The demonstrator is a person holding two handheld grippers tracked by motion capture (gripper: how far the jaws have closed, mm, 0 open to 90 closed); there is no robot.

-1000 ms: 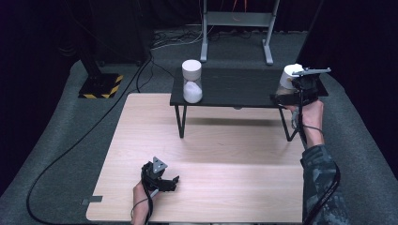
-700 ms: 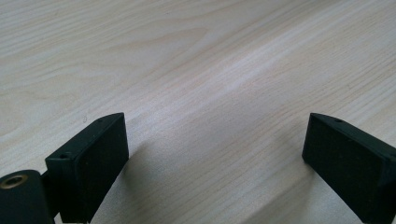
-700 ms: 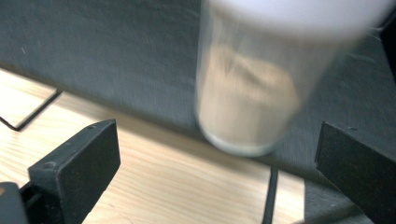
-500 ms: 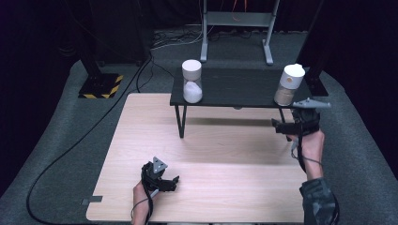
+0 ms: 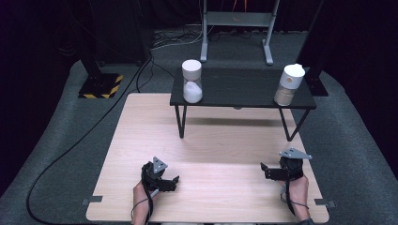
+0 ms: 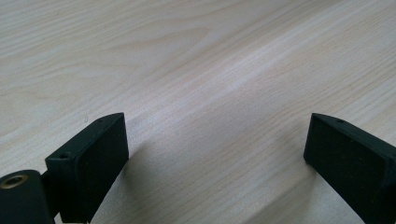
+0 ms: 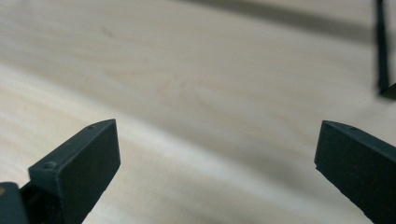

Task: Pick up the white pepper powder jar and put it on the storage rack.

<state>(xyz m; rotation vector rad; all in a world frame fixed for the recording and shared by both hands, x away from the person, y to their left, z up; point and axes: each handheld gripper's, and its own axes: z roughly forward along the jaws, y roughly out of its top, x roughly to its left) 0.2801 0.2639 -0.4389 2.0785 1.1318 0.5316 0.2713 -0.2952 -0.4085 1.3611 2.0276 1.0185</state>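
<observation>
Both claws spread and empty, 2 jars on the shelf

Claws first: the left claw (image 5: pixel 174 179) rests low over the desk (image 5: pixel 220 140) at about 7 o'clock, jaws spread wide with bare wood between them in the left gripper view. At about 5 o'clock the right claw (image 5: pixel 264 168) is just as spread, pinching nothing, its own view a little blurred.

Nearest the right claw, though well apart from it, is the jar with tan filling (image 5: pixel 289 85), upright at the 3 o'clock end of the black shelf (image 5: pixel 239 93) that stands across the far edge of the desk. Another jar, with white powder (image 5: pixel 192 80), stands at the 9 o'clock end.

By its look the tan jar is rigid, smooth-walled and probably breakable, with loose filling that makes it bottom-heavy and moderately weighty. Its white cap looks wider than the body. My judgement: take hold across the straight wall at mid-height, below the cap, squarely, and keep it upright.
</observation>
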